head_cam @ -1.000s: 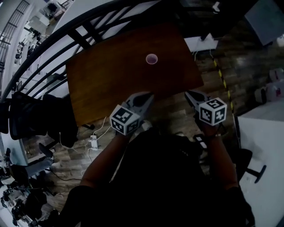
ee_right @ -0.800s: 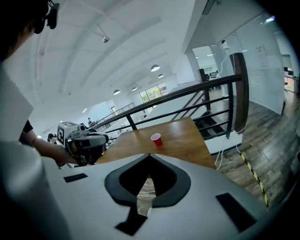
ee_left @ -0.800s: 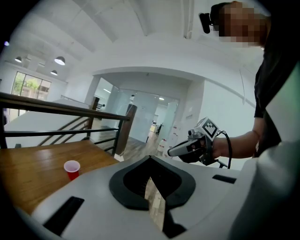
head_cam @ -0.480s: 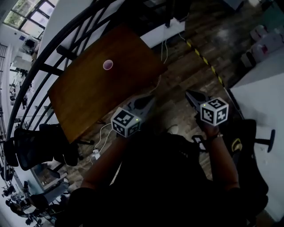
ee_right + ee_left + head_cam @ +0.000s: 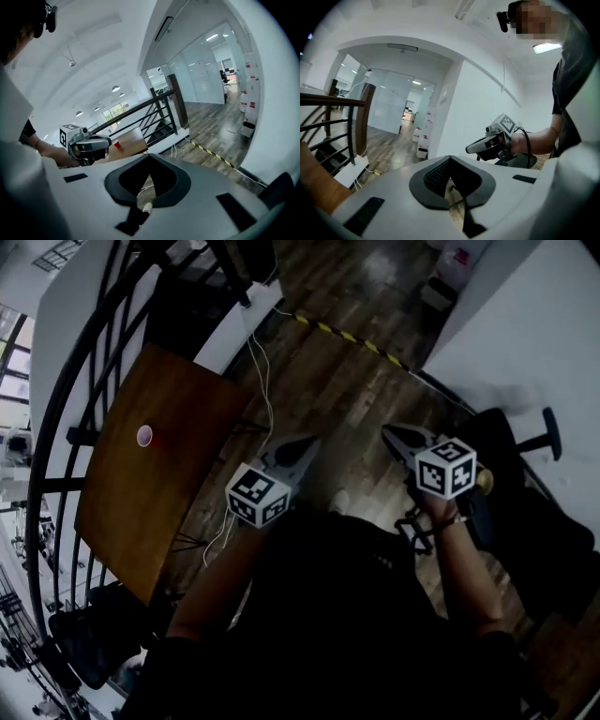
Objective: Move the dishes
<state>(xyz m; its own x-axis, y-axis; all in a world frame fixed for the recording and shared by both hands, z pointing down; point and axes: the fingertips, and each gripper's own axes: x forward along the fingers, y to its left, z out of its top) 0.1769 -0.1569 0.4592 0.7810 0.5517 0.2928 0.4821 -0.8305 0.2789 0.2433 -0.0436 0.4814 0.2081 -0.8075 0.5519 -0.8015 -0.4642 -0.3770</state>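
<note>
Here we hold both tongs out over the wooden floor (image 5: 347,390), clear of the desk (image 5: 141,512). The left tongs (image 5: 298,444) are pressed together at the tips with nothing caught in them; in the left gripper view we see only floorboards through the opening behind the tips. The right tongs (image 5: 396,435) are likewise together and carry nothing. The two point forward side by side, apart from one another.

The one dish we can see is a red cup (image 5: 145,436). It stands upright on the brown desk at the left of the head view, well apart from both tongs. In the right gripper view the cup shows just past the left tongs, and a black railing (image 5: 176,103) runs behind the desk.

A yellow-and-black strip (image 5: 349,337) crosses the boards farther off. To our right a dark office chair (image 5: 511,442) stands near a white surface (image 5: 525,324).
</note>
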